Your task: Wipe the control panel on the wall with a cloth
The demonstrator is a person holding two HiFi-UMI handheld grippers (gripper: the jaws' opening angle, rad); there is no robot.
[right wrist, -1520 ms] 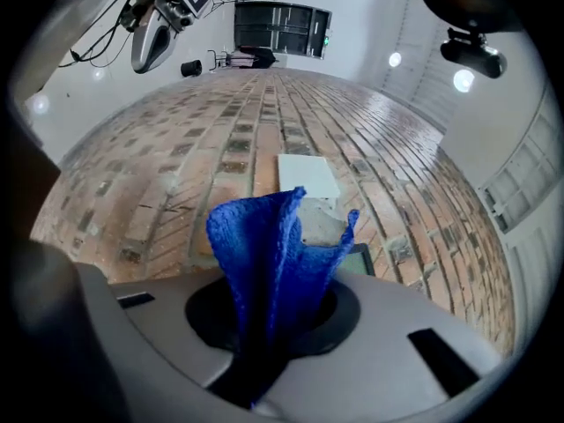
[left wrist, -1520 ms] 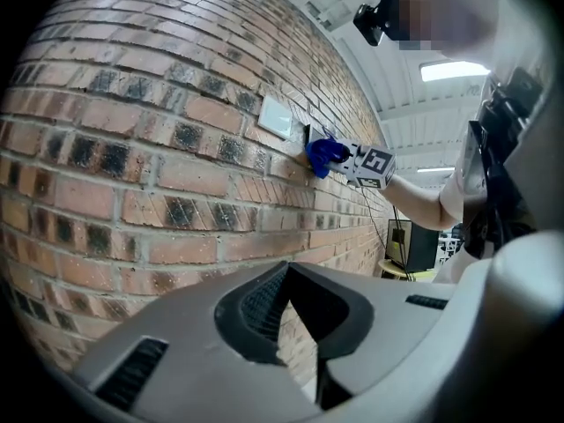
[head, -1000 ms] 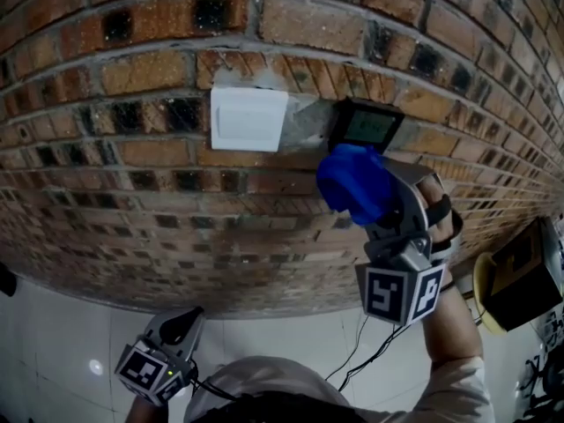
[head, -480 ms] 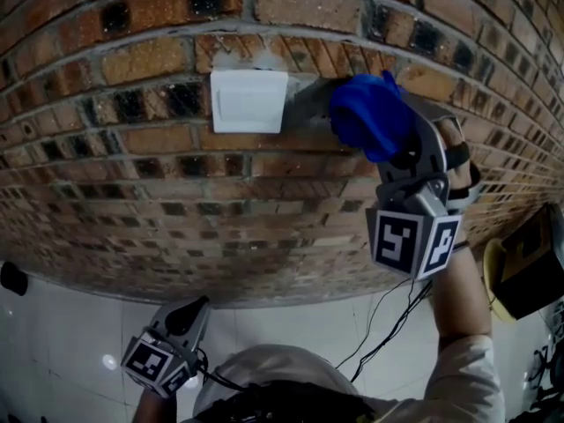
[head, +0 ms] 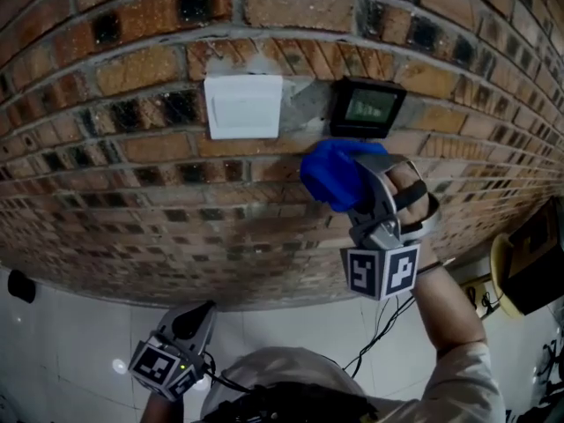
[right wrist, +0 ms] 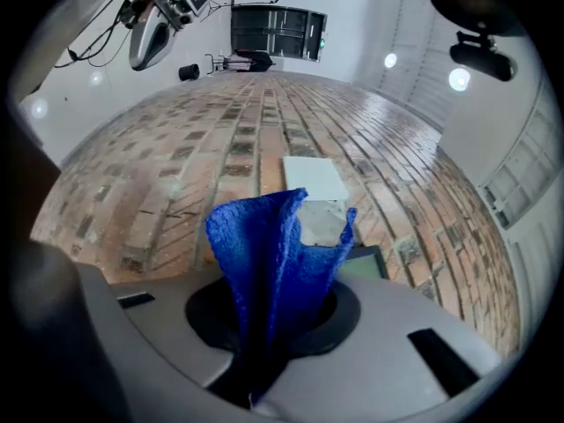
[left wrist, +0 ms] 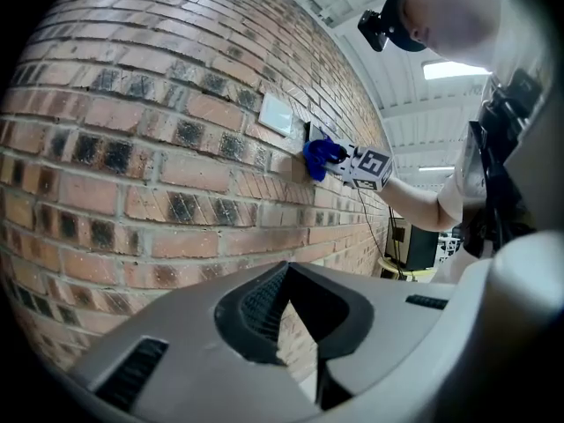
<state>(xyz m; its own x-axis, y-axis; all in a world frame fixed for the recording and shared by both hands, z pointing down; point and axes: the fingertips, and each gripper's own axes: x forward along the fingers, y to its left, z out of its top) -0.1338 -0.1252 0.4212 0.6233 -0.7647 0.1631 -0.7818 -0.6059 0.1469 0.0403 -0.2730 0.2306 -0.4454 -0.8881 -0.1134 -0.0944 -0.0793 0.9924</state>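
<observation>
While clamped in the right hand-held gripper point(right wrist: 269, 324), blue cloth point(right wrist: 264, 245) bunched, upright

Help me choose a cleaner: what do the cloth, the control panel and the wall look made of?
Cloth: soft blue microfibre-like textile, fuzzy folds. Control panel: likely plastic, dark frame, glossy screen. Wall: rough matte brick, mortar joints.

Control panel point(head: 366, 108): small black box with a greenish screen, flush on the brick wall, just right of the white switch plate point(head: 243, 106). Cloth point(head: 333, 174): blue, bunched, just below the panel, clamped in the right gripper point(right wrist: 269, 324).
</observation>
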